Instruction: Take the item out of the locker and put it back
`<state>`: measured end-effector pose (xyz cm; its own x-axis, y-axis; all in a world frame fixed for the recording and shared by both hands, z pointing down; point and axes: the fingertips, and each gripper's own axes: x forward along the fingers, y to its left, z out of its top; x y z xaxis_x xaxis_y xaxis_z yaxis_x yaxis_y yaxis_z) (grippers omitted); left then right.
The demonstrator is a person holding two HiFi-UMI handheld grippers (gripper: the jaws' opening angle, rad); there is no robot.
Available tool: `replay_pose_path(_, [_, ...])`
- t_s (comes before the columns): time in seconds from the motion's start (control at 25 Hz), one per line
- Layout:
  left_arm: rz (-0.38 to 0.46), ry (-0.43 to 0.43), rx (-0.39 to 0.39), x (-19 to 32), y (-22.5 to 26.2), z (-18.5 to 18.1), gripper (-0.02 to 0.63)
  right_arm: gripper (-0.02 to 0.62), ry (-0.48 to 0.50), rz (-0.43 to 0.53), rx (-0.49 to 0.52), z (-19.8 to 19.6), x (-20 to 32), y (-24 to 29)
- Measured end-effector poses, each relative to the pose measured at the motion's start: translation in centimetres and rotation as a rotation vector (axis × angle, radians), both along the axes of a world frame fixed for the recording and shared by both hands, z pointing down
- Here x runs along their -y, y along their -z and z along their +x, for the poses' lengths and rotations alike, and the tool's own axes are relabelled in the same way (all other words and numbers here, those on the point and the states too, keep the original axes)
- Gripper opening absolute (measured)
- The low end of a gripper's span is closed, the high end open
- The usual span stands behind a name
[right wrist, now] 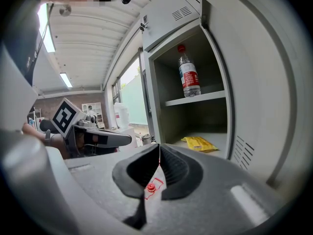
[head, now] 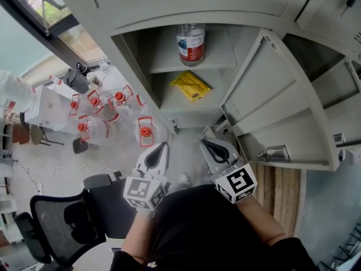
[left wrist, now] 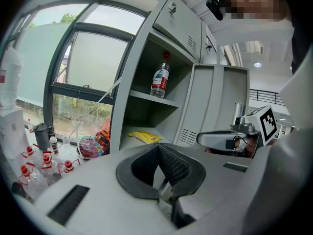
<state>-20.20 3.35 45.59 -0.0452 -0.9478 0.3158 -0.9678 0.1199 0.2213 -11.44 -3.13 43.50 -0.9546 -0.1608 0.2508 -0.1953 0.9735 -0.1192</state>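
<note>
Hovering side by side below the locker: left gripper & right gripper, both w/ jaws pressed together, nothing betw. them. Head view: locker at 12 o'clock, door swung open toward 2. Bottle w/ red label stands upright on upper shelf, at 12. Yellow packet lies flat on shelf below, just under bottle. Neither touched. Clear jugs w/ red caps on floor at 10; black chair at 8.
</note>
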Motion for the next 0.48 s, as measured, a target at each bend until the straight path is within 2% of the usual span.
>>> replay_pose_path(0.48, [0.004,-0.005,0.005,0.2,0.3,0.09,0.014,0.0,-0.013,-0.003,-0.006,0.32,0.23,-0.13])
